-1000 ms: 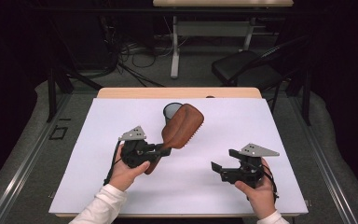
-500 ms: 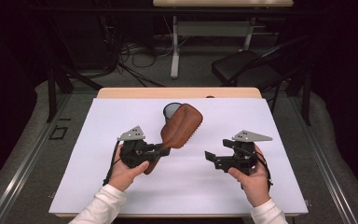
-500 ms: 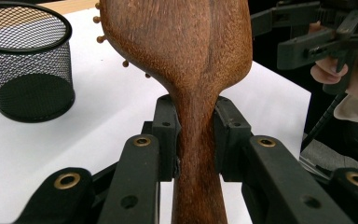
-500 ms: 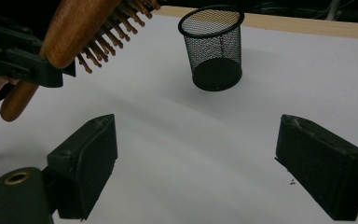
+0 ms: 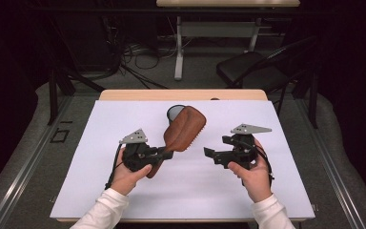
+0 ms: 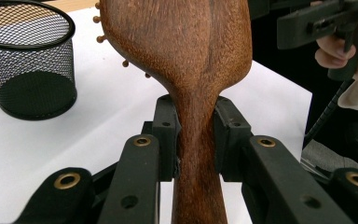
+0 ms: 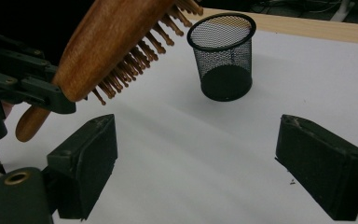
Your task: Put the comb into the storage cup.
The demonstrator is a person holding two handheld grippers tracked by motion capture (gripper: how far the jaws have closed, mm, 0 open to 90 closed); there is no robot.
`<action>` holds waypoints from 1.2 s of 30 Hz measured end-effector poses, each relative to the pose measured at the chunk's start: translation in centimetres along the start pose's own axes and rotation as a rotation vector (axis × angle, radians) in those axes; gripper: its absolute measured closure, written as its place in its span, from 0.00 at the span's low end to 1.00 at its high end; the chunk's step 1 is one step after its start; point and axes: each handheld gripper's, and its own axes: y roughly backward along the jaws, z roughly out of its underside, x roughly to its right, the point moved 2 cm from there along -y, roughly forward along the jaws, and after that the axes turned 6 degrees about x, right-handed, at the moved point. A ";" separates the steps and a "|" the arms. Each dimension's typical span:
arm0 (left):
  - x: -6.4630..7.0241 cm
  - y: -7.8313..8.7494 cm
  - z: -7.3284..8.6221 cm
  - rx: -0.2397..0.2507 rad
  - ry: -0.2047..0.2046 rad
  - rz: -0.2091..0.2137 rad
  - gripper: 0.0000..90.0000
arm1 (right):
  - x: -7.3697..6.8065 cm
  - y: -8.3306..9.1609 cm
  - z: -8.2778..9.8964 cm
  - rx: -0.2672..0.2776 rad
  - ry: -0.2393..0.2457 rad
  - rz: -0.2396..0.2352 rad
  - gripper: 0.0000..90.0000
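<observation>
My right gripper point(image 5: 215, 156) has moved in toward the brush point(image 5: 185, 128), jaws apart and empty. My left gripper point(image 5: 159, 153) clamps its handle, holding it raised just before the cup point(image 7: 222, 56), ready for handover.

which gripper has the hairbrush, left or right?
The left gripper: its pads clamp the wooden hairbrush at the handle. The right gripper stands wide open with nothing between its jaws, off the white table.
</observation>
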 end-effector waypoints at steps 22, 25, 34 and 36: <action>-0.2 0.1 0.0 0.006 0.010 0.008 0.82 | -0.3 -2.2 -3.8 -0.054 -0.144 -0.122 0.14; -0.2 0.1 0.1 0.007 0.010 0.011 0.82 | 0.0 -2.4 -4.1 -0.046 -0.174 -0.130 0.15; -0.2 0.0 0.1 0.005 0.010 0.016 0.82 | 0.8 -3.0 -4.3 -0.040 -0.229 -0.142 0.15; -0.2 0.0 0.1 0.006 0.008 0.016 0.82 | 1.1 -3.2 -4.4 -0.042 -0.250 -0.150 0.15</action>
